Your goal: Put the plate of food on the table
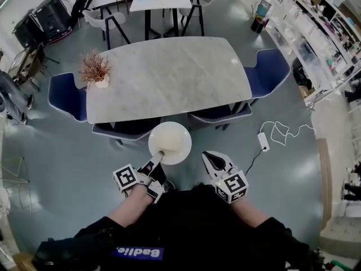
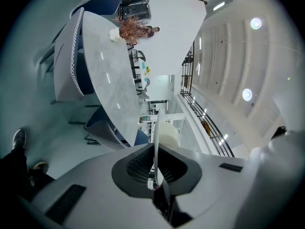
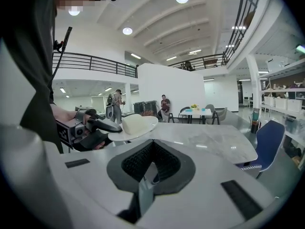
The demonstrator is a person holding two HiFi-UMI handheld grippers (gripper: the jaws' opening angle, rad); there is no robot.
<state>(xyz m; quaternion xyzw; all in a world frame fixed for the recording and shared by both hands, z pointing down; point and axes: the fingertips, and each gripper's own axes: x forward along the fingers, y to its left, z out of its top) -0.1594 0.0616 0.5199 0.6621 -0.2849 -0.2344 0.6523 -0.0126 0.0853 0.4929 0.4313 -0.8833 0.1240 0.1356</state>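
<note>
Left gripper (image 1: 158, 159) is clamped on the near rim of the white plate of pale food (image 1: 170, 141), holding it level in the air just short of the marble table (image 1: 169, 78); right gripper (image 1: 208, 157) hangs alongside, jaws together, empty.

A potted dried plant (image 1: 95, 68) stands on the marble table (image 1: 169, 78).

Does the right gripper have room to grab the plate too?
Probably yes. The plate sits close beside the right gripper, nothing lies between them, and the left gripper holds only its near rim. The right gripper looks shut, so it must open first.
</note>
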